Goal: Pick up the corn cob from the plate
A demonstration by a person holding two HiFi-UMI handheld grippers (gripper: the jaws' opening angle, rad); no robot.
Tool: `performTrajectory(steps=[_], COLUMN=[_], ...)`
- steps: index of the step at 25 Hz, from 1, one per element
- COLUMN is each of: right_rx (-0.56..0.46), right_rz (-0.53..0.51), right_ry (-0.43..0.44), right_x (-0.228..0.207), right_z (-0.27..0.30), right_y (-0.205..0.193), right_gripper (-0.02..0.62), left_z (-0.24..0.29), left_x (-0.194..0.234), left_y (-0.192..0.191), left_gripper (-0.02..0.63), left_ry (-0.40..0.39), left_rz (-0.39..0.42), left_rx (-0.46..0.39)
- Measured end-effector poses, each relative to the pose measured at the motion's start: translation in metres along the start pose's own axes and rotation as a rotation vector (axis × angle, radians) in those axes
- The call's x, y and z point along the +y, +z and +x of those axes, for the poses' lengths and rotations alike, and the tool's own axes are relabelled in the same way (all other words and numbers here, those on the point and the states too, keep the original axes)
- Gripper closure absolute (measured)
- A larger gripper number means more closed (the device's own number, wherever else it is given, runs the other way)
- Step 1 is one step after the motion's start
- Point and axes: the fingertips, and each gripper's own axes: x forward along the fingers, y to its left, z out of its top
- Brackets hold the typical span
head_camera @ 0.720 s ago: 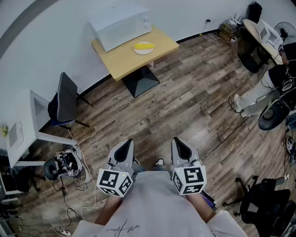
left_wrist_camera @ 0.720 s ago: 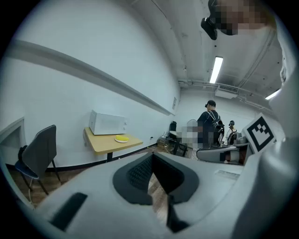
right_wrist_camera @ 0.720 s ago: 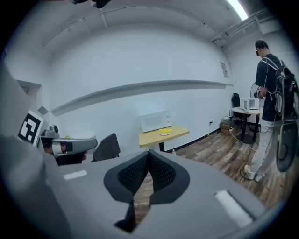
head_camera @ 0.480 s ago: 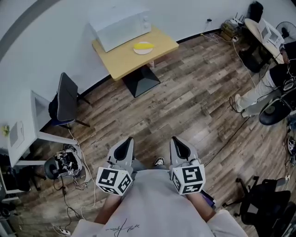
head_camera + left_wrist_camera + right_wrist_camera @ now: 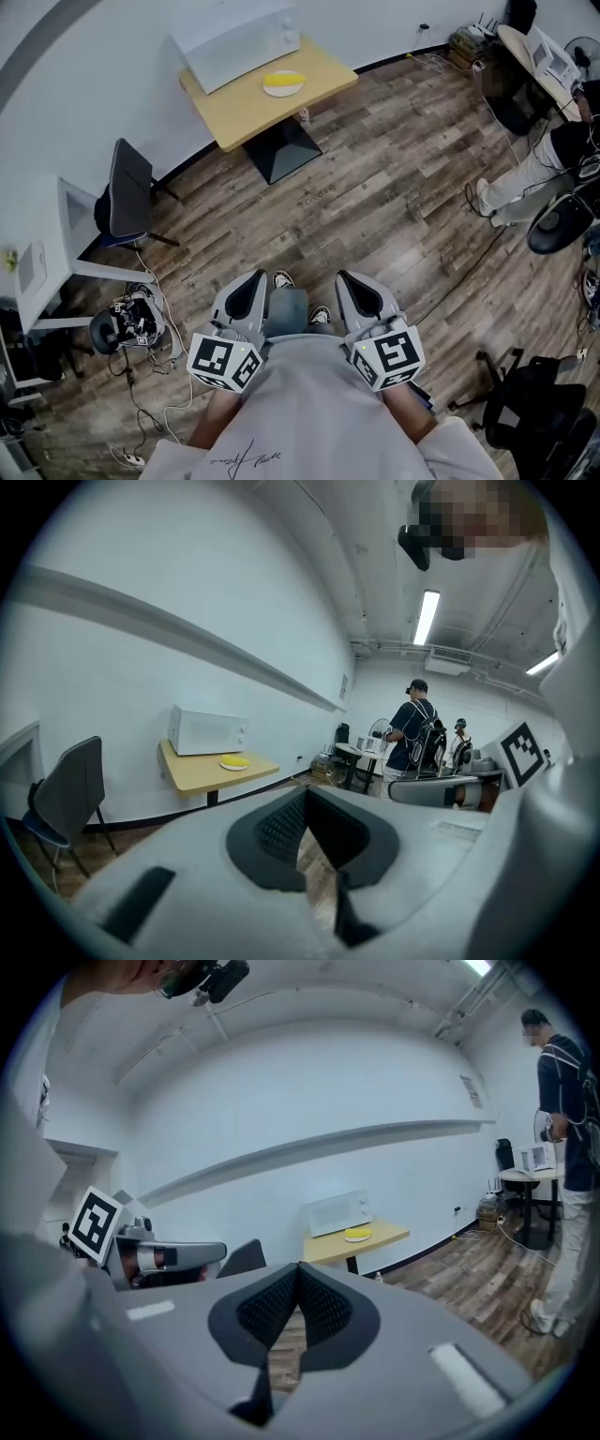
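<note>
Head view looks steeply down on both my claws, held side by side close in front of my chest above the wood floor (image 5: 394,206). My left gripper (image 5: 251,286) and my right gripper (image 5: 356,289) both point forward, a little below level, each with its marker cube nearest me.

My left claw is clenched on nothing: in the left gripper view its dark ribbed pads meet at the tip, with only floor showing in the slot beneath them. My right claw is clenched the same way, pads together, and empty.

The corn cob (image 5: 284,80) lies well apart from both claws, far ahead across the floor. It rests on a white plate (image 5: 281,91) on the small yellow table (image 5: 246,117) against the white wall, just in front of the white microwave (image 5: 234,39).

From my left claw the cob sits above and to the left of the jaw tips. From my right claw it sits above and slightly to the right of them, so the table lies roughly ahead, between the two lines of sight. Nothing touches the cob but its plate.
</note>
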Motion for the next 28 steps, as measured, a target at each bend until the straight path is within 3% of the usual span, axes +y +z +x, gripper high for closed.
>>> performTrajectory(steps=[5,10,21,28], right_rx=[-0.019,-0.024,0.026,-0.002], right_rz=[0.002,0.048,0.024,0.063], right_ry=[-0.06,-0.056,-0.086,-0.093], right_x=[-0.022,-0.039,-0.088,-0.117], right_z=[0.009,0.03,0.099,0.148], right_y=[0.0,0.007,0.039,0.073], right_gripper=[0.588,0.592,0.586,0.586], left_z=[0.016,0.045,0.121,0.176], left_x=[0.005,0.016,0.062,0.091], left_y=[0.001,0.005,0.044,0.07], left_gripper=[0.612,0.612,0.607,0.607], left_ry=[-0.008,-0.003,0.02,-0.009], left_rz=[-0.019,0.009,0.003,-0.004], left_rx=[-0.001,0.01,-0.008,0.018])
